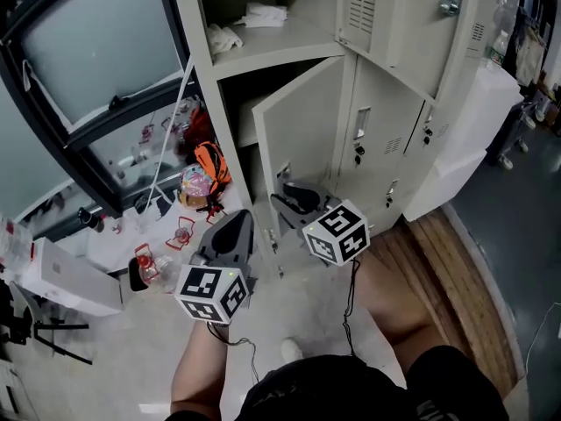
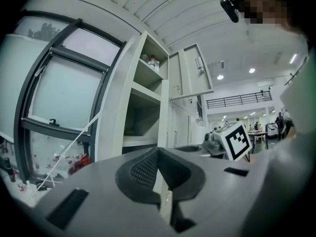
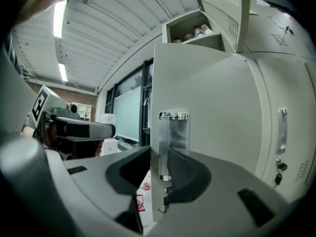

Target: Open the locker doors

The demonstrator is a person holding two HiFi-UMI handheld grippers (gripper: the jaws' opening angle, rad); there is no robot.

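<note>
The beige locker bank (image 1: 386, 103) stands ahead of me. Its lower left door (image 1: 298, 134) hangs partly open, swung toward me. My right gripper (image 1: 291, 196) is shut on that door's free edge, and in the right gripper view the door (image 3: 212, 112) runs between the jaws of the right gripper (image 3: 159, 154), just below a clear label holder (image 3: 174, 132). My left gripper (image 1: 242, 219) hovers shut and empty to the left of the door, over the floor. In its own view the left gripper (image 2: 158, 151) points at the open left compartments (image 2: 143, 117). An upper door (image 2: 190, 75) stands open too.
White cloths (image 1: 263, 14) lie on an open upper shelf (image 1: 289, 40). Closed doors with locks (image 1: 359, 152) fill the right. A window (image 1: 96, 51), an orange item (image 1: 210, 163), small red things (image 1: 149, 261) and a white box (image 1: 70, 274) sit at left. A white panel (image 1: 465, 139) leans at right.
</note>
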